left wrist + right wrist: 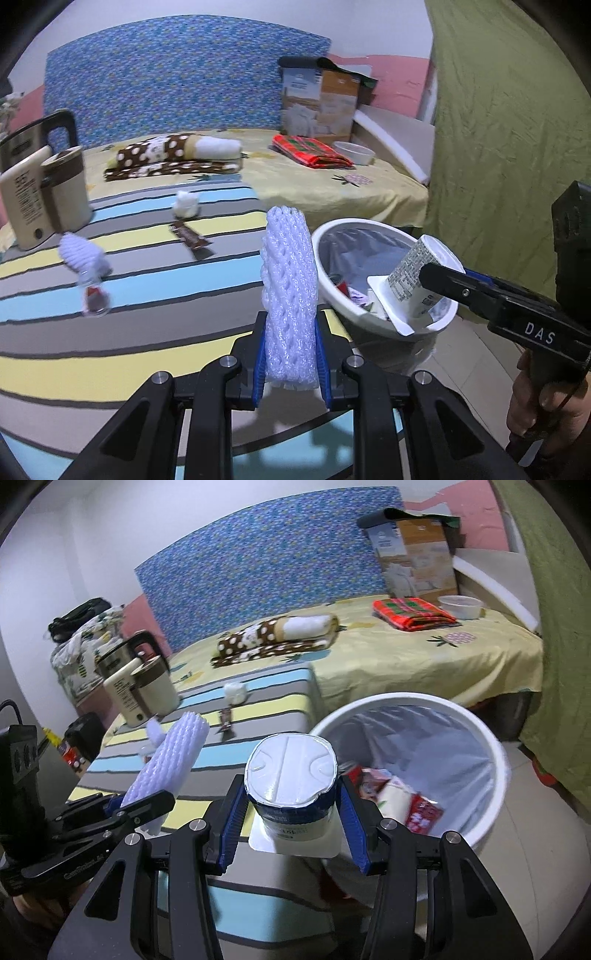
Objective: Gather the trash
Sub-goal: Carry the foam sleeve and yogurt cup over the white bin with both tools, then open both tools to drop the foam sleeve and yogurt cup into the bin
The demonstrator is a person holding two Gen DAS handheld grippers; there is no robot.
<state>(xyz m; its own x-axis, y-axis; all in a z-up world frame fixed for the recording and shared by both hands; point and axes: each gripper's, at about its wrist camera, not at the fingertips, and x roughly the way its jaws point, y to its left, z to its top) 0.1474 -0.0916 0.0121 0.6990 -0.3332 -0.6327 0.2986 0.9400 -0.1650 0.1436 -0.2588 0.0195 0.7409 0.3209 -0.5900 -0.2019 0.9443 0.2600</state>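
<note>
My left gripper (290, 365) is shut on a white foam net sleeve (290, 295), which stands upright between the blue pads above the striped table (110, 354). My right gripper (291, 823) is shut on a white yogurt cup (291, 775), held upside down at the near rim of the white trash bin (495, 760). In the left wrist view that cup (413, 273) hangs over the bin (332, 291), which holds several wrappers in a clear liner. On the table lie a brown candy wrapper (190, 238), a crumpled tissue (184, 205) and a small bottle in foam netting (86, 269).
A beige electric kettle (48, 195) stands at the table's far left. Behind is a bed with a yellow sheet (332, 184), folded blankets, a red cloth, a white bowl (354, 152) and a carton. A green curtain (509, 129) hangs at right. A person's hand (543, 402) grips the right tool.
</note>
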